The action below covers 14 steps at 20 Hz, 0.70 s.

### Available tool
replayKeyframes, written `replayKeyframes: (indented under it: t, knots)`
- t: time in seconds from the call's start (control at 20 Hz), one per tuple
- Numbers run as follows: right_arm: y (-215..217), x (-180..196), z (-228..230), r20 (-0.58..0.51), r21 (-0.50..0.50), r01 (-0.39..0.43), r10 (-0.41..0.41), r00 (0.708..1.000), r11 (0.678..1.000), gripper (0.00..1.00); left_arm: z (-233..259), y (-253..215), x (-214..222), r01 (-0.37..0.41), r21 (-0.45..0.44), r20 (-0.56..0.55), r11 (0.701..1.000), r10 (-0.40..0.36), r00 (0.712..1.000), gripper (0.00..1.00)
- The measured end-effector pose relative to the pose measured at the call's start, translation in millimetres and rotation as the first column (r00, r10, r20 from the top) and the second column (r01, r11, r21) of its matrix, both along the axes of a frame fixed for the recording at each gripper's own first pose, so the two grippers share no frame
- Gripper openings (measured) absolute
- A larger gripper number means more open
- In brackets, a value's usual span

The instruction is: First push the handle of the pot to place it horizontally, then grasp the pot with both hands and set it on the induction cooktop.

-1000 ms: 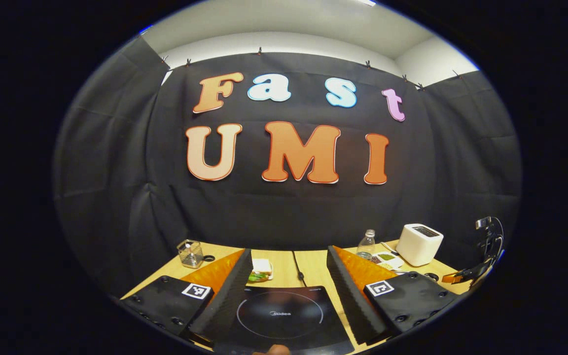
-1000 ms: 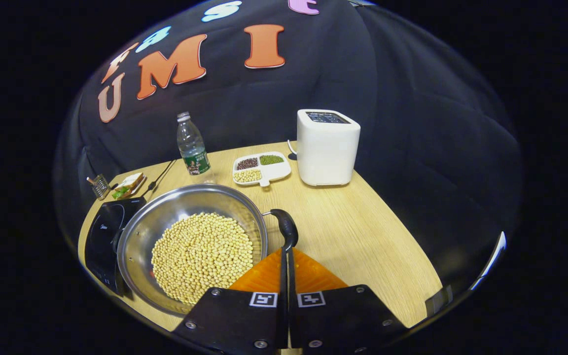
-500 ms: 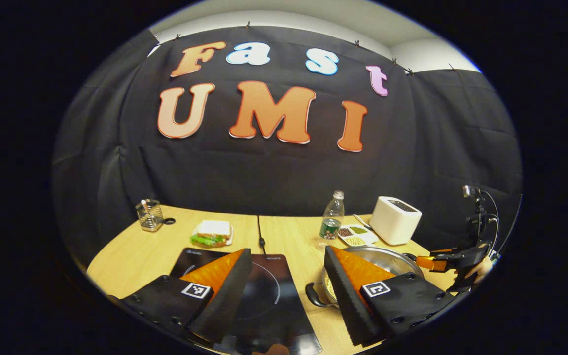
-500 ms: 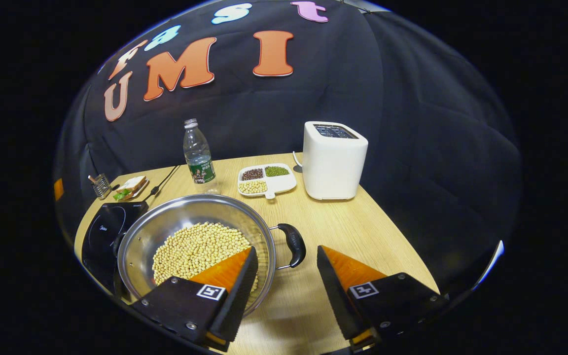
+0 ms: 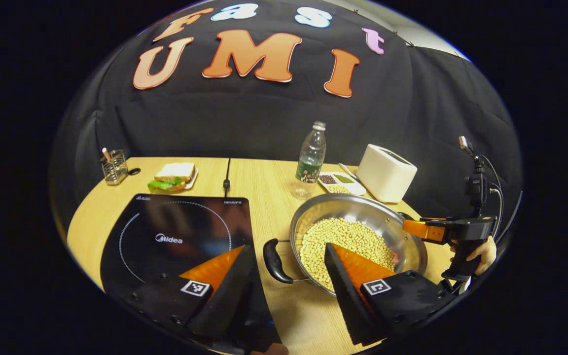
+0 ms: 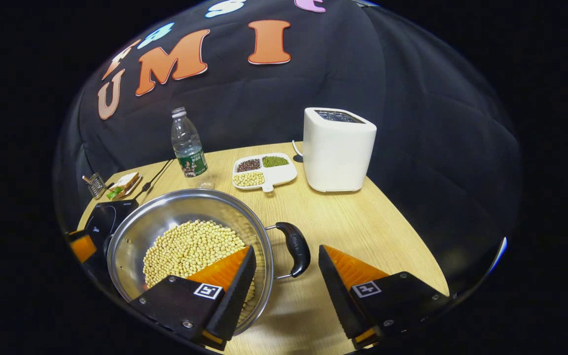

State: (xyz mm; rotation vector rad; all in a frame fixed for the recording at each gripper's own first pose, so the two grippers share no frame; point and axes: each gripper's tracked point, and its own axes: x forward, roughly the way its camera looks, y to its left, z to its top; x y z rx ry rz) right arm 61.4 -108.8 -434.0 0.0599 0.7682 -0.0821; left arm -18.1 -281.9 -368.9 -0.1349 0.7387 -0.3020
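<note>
Both grippers now sit at the pot with their jaws spread and nothing between them. Seen from its own view, the left gripper (image 5: 289, 264) has dropped from facing the booth wall a second ago to looking down on the table, and the pot's left handle (image 5: 274, 260) lies between its two fingers, untouched by either. In the right gripper view, the right gripper (image 6: 286, 264) was pressed shut a second ago with its tips at the right handle (image 6: 298, 248); it has since opened and now brackets that handle, its left finger over the pot's rim and the beans, its right finger out over bare wood. I cannot tell whether either finger touches the handle. The pot (image 5: 377, 217), a steel pan full of pale beans (image 5: 343, 241), rests on the wooden table (image 6: 363, 217) at about 3 o'clock from the induction cooktop (image 5: 175, 236), just beside it and not on it. From the left gripper view the right gripper (image 5: 424, 230) shows at 3 o'clock past the pot's far rim, with a hand (image 5: 481, 249) on its grip. The handles now run across the pot, so I judge the pushing step done and the two-handed grasp about to begin. Both jaws must close on the handles before any lift. A bottle (image 6: 188, 145), a divided dish (image 6: 264, 172) and a white toaster (image 6: 338, 148) stand at 12 o'clock, well apart from the pot's path to the cooktop.
</note>
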Motion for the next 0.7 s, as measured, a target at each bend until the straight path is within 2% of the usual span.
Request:
replayKeyframes:
  t: [0.25, 0.4, 0.55, 0.7]
  knots:
    - [2.4, 8.8, -13.6, -0.025, 0.006, -0.004, 0.004, 1.000, 1.000, 0.81, -22.3, -11.6, -8.6, -0.005, -0.012, -0.091, 1.000, 0.004, 0.996, 0.94]
    - [3.9, 10.6, -26.5, -0.061, 0.008, -0.010, 0.011, 0.998, 1.000, 0.79, -33.0, -12.5, -4.2, -0.016, -0.011, -0.121, 1.000, 0.014, 0.993, 0.99]
    - [5.3, 11.7, -26.7, -0.070, 0.046, -0.007, 0.010, 0.998, 0.999, 0.65, -37.8, -15.2, -1.7, -0.017, -0.004, -0.135, 1.000, 0.016, 0.991, 0.99]
    - [0.2, 5.7, -26.1, -0.084, 0.074, -0.003, 0.009, 0.996, 0.997, 0.56, -42.9, -20.9, 2.9, -0.011, 0.005, -0.150, 1.000, 0.012, 0.989, 0.99]
